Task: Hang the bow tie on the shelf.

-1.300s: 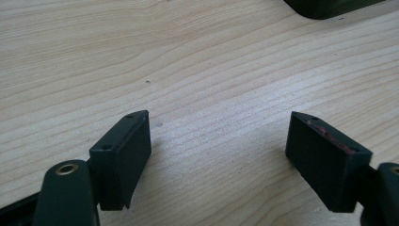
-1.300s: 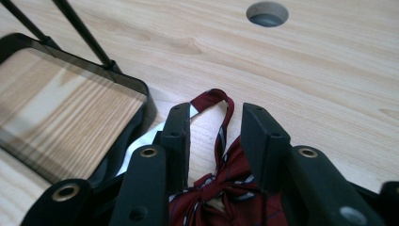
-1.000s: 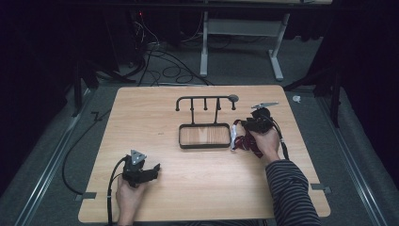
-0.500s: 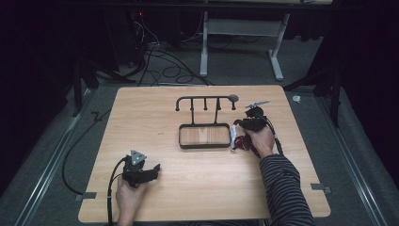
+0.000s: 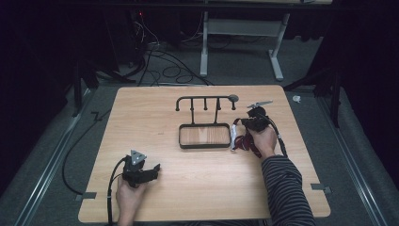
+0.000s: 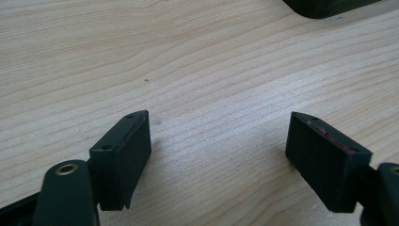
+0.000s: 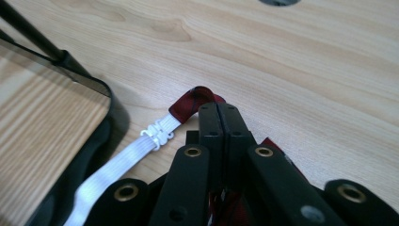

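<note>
Already the right tongs [image 7: 218,110] have just pinched the red strap [image 7: 190,102]; its white elastic [image 7: 117,160] could snag the rack [image 5: 205,136] at nine o'clock. Left tongs [image 6: 219,160] rest spread.

Lighting is pretty uneven in the high view: the wooden table [image 5: 202,188] gets a soft, even wash from above, while everything around it drops off into near-black, so the floor and cables behind are murky. No harsh glare on the wood, just faint soft shadows under the wire rack [image 5: 205,123]. That view is a bit soft and grainy overall, small details smear. The left gripper view is brighter and crisp on the wood grain up close, with a mild shadow beside each jaw and the far edge going slightly blurry. The right gripper view is well lit too, though the nearest black parts are out of focus.
</note>
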Tool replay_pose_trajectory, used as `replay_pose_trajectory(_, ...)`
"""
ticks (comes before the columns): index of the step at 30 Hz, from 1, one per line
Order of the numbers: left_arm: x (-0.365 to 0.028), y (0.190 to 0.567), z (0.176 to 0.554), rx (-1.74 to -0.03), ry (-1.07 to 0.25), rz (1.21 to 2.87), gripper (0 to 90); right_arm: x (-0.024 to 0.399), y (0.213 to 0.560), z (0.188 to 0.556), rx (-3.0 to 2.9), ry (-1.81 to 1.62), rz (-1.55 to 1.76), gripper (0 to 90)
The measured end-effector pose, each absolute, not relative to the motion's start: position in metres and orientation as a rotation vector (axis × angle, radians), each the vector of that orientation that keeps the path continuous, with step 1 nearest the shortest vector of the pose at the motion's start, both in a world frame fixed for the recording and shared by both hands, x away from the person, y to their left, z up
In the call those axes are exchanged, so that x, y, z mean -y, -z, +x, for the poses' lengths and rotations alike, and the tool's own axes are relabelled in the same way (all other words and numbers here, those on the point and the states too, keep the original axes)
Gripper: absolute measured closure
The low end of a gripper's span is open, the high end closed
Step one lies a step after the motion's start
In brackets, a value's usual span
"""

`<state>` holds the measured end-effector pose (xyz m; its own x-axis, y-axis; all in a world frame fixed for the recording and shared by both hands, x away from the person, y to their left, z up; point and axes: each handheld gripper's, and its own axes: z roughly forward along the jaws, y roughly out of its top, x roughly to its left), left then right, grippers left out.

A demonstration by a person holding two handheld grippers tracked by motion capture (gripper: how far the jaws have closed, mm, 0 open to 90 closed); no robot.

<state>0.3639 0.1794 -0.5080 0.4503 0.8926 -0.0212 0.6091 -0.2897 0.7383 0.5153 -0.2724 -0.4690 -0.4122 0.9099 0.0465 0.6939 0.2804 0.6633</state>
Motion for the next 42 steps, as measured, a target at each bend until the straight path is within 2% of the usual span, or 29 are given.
replay_pose_trajectory(25,-0.179,0.508,0.364,-1.247,-0.525,2.018,22.6,0.287,0.391,0.443,-2.115,-1.094,1.2,90.0)
replay_pose_trajectory(42,-0.179,0.508,0.364,-1.244,-0.525,2.021,21.9,0.29,0.361,0.404,-2.096,-1.157,1.087,90.0)
